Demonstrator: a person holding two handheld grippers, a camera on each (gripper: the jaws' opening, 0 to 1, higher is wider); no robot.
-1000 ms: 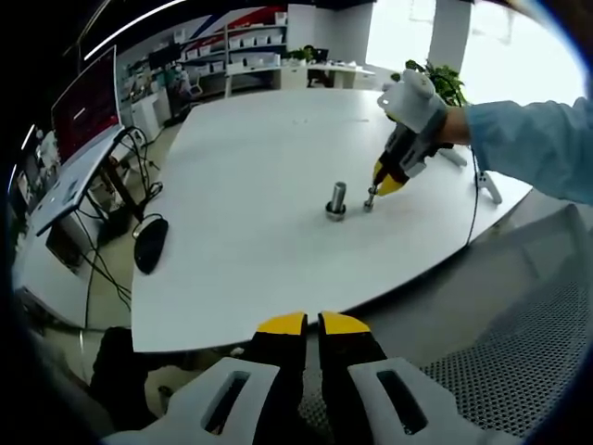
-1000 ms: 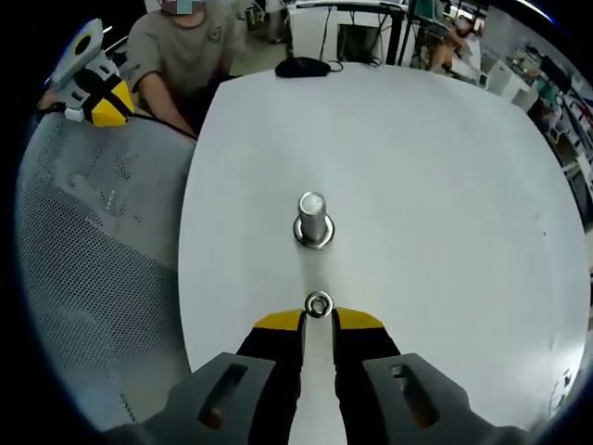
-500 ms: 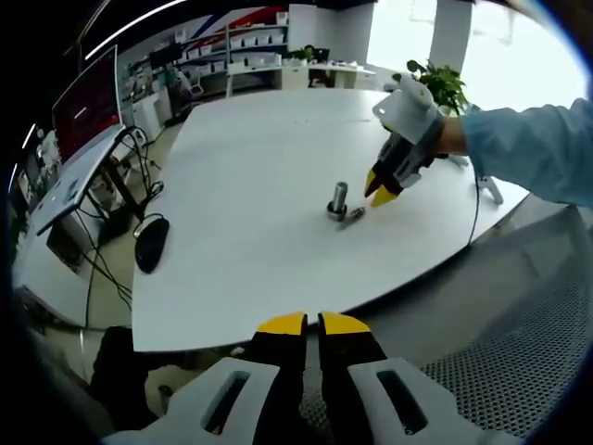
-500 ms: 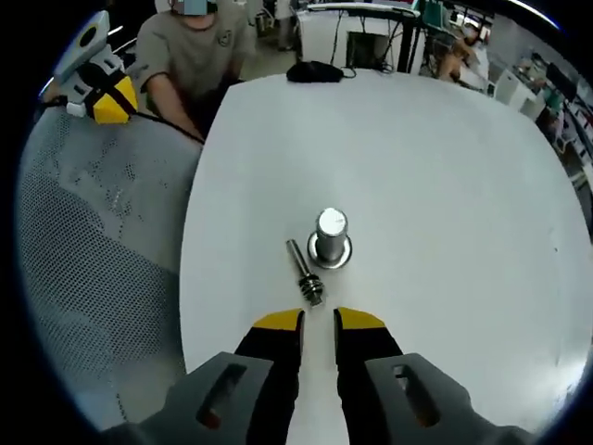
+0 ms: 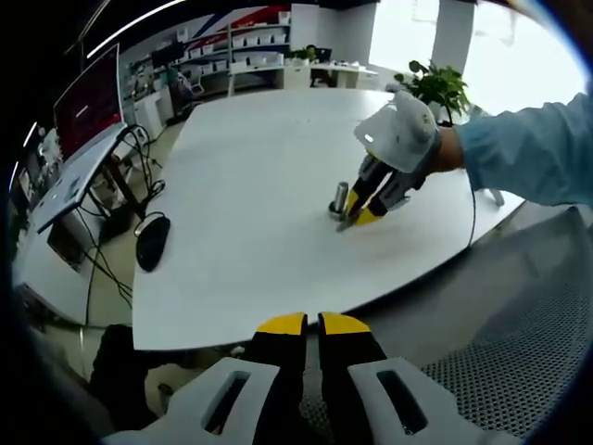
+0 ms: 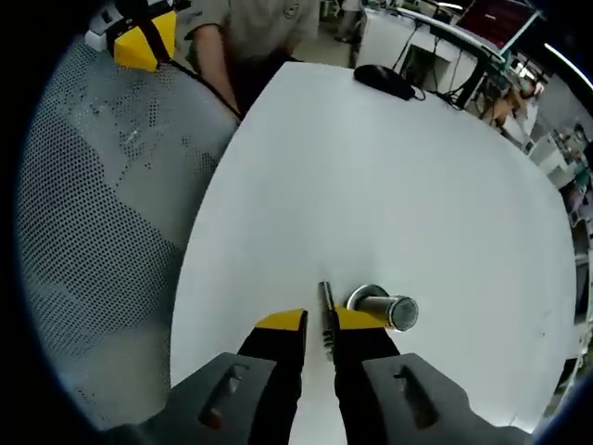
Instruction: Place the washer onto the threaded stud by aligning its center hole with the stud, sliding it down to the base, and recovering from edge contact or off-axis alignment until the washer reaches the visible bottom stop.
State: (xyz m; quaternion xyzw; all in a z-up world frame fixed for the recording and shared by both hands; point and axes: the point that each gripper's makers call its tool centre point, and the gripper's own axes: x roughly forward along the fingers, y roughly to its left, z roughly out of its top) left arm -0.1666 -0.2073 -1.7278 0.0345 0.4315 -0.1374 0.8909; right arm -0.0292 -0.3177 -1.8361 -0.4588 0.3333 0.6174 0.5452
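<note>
Looking along the right gripper (image 6: 319,324) in its own view, the two yellow-tipped jaws stand a little apart. A thin gray rod (image 6: 327,311) lies on the white desk (image 6: 371,167) and runs down into the gap between the jaws. I cannot tell if the jaws squeeze it or only sit around it. Just at 2 o'clock from the jaw tips is the stud (image 6: 383,307), a shiny metal post on a round base. In this view it looks tipped toward 3 o'clock. The rod lies just beside its base. I cannot pick out the washer for sure in this view.

Farther up, at 12 o'clock, a black mouse (image 6: 384,81) sits near the far edge of the desk. A person in a gray shirt (image 6: 259,23) is behind that edge. At 9 o'clock is a gray mesh chair (image 6: 93,222), and the other gripper shows at 11 o'clock.

In the left gripper view, the left gripper (image 5: 311,324) is at the bottom with its yellow tips nearly together and nothing between them. It hangs off the near edge of the desk. Past it, in the middle of the desk, the right gripper touches down just beside the stud, held by a hand in a white glove (image 5: 400,134) with a blue sleeve (image 5: 528,153). The mouse lies at 9 o'clock.
</note>
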